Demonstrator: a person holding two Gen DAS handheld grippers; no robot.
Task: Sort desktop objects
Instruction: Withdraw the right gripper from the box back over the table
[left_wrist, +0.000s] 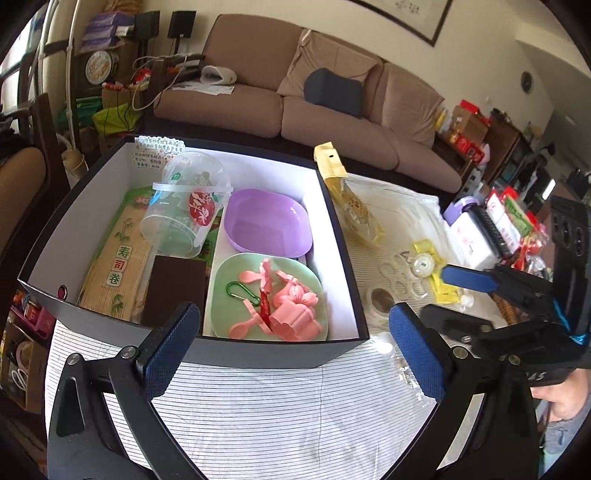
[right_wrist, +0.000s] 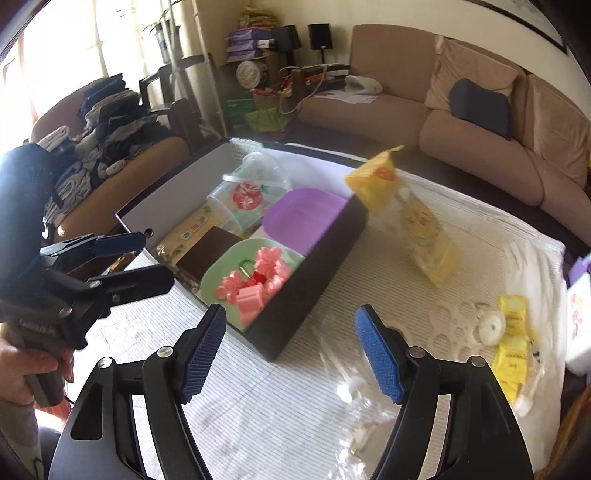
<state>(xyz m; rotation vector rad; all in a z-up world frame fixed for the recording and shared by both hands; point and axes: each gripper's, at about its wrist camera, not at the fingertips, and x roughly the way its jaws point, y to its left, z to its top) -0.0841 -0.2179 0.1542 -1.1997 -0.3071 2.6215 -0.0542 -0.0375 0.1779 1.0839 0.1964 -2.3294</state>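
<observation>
The dark, white-lined cardboard box (left_wrist: 343, 236) served as collecting place: clear plastic cup (left_wrist: 184, 206), purple bowl (left_wrist: 267, 221) and green plate (left_wrist: 266, 291) lay inside. Right of the box the yellow snack bag (left_wrist: 354, 206) lay, long axis pointing away along its wall. Left gripper (left_wrist: 295, 350) and right gripper (right_wrist: 291, 354) both had jaws released, empty

Plates (left_wrist: 266, 295) in box (left_wrist: 343, 258); packet (left_wrist: 354, 206) right beside
</observation>
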